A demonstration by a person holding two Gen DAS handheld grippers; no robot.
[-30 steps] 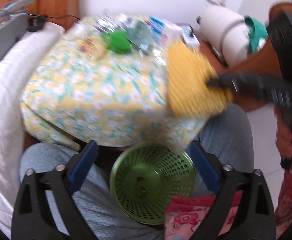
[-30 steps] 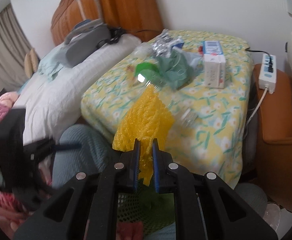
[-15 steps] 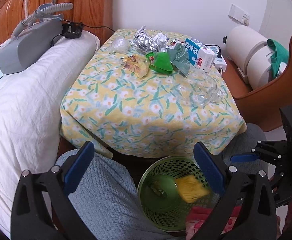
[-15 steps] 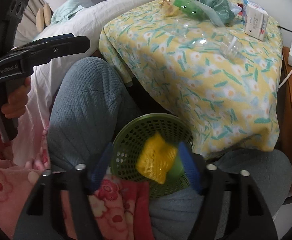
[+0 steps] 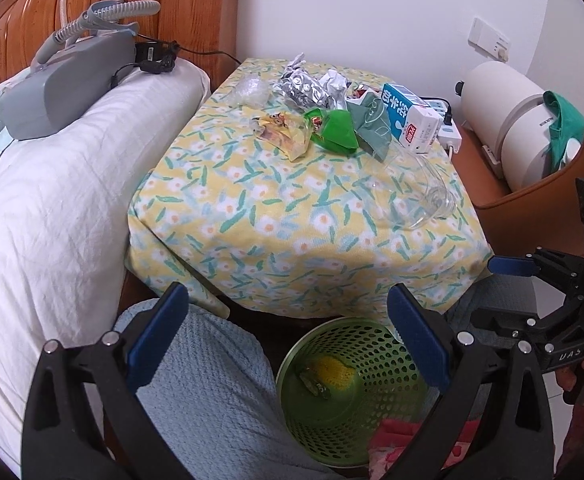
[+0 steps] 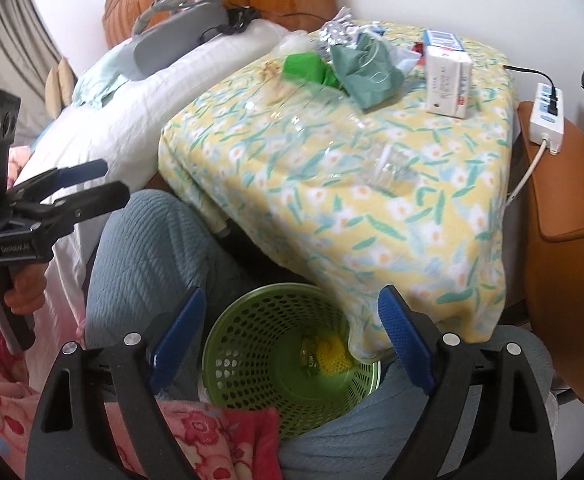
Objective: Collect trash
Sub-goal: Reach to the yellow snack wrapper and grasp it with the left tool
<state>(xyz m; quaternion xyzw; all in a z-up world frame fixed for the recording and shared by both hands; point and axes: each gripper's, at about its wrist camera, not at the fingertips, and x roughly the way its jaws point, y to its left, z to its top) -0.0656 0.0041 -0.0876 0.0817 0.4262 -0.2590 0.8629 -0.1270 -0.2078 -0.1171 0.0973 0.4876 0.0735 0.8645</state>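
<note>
right claw (image 6: 292, 336) just spread, empty, above green bin (image 6: 252, 308) | yellow net (image 6: 333, 354) inside bin | left claw (image 5: 288, 332) spread, empty

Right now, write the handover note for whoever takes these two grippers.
Left gripper: open, empty, above the knees.
Right gripper: jaws have just been opening, nothing between them, over the green basket.
Done: yellow foam net lies in the basket beside a small wrapper.
Left on the floral table: clear plastic bottle, milk carton, green packet, yellow wrapper, foil wrappers, grey-green bag.
</note>
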